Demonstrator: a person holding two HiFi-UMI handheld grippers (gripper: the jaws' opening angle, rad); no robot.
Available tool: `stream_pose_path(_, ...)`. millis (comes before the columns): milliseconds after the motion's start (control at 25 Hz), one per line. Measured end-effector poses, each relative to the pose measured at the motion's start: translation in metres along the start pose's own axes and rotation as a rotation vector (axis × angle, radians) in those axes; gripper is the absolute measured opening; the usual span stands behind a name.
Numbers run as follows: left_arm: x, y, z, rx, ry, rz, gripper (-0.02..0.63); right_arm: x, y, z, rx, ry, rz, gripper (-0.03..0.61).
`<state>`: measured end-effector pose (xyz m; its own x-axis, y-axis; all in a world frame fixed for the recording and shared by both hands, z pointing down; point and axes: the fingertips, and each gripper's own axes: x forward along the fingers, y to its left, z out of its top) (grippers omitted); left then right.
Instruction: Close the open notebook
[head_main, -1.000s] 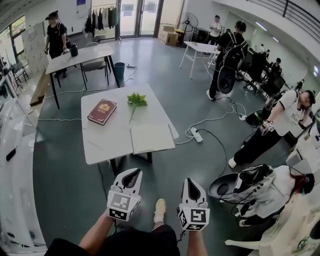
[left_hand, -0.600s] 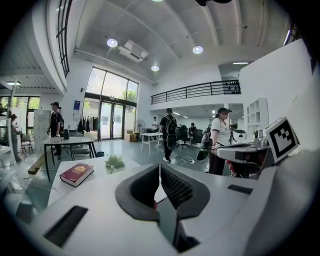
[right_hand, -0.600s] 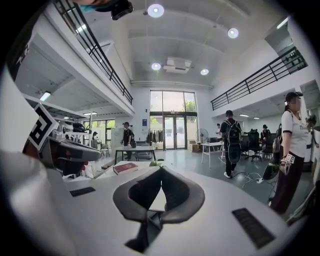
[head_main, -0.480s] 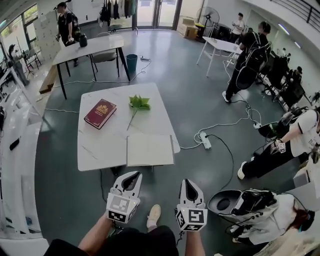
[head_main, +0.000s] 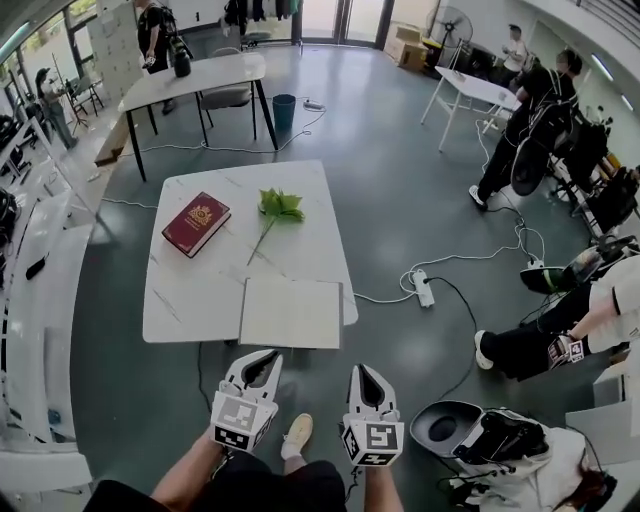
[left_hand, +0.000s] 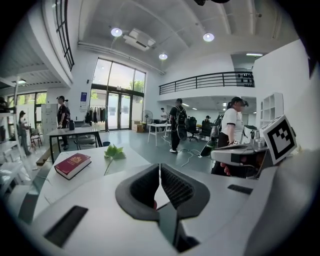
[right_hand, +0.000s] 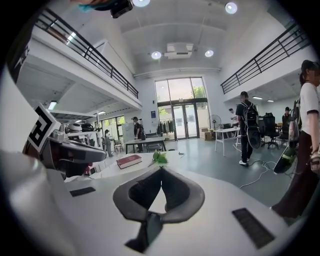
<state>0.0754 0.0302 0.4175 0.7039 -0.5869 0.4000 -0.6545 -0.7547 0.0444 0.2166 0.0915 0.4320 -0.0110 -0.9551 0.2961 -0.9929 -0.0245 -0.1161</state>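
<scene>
The table (head_main: 185, 290) now lies nearer; left gripper (head_main: 266, 362) and right gripper (head_main: 362, 375), jaws pressed together and empty, hover short of the untouched notebook (head_main: 291, 312).

The notebook (head_main: 291, 312) lies at the table's (head_main: 190, 290) near edge, a red book (head_main: 196, 223) and green sprig (head_main: 278, 206) beyond.

Left gripper (head_main: 266, 358): jaws together, nothing between them, held low before the body, tips pointing forward. Right gripper (head_main: 361, 372): jaws together, empty, level with the left, apart from it. Forearms (head_main: 195, 472) extend behind both
</scene>
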Motion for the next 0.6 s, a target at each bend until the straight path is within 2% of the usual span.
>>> stream_pose_path(280,0.041,0.001,-0.014,-0.001,0.043,0.013,0.031,0.038,-0.019,-0.028,0.020,0.051,0.045,0.018)
stream_pose_path(600,0.082,0.007,-0.040,-0.010,0.094,-0.006,0.031,0.069,-0.033,-0.062,0.068,0.109,0.032,0.018)
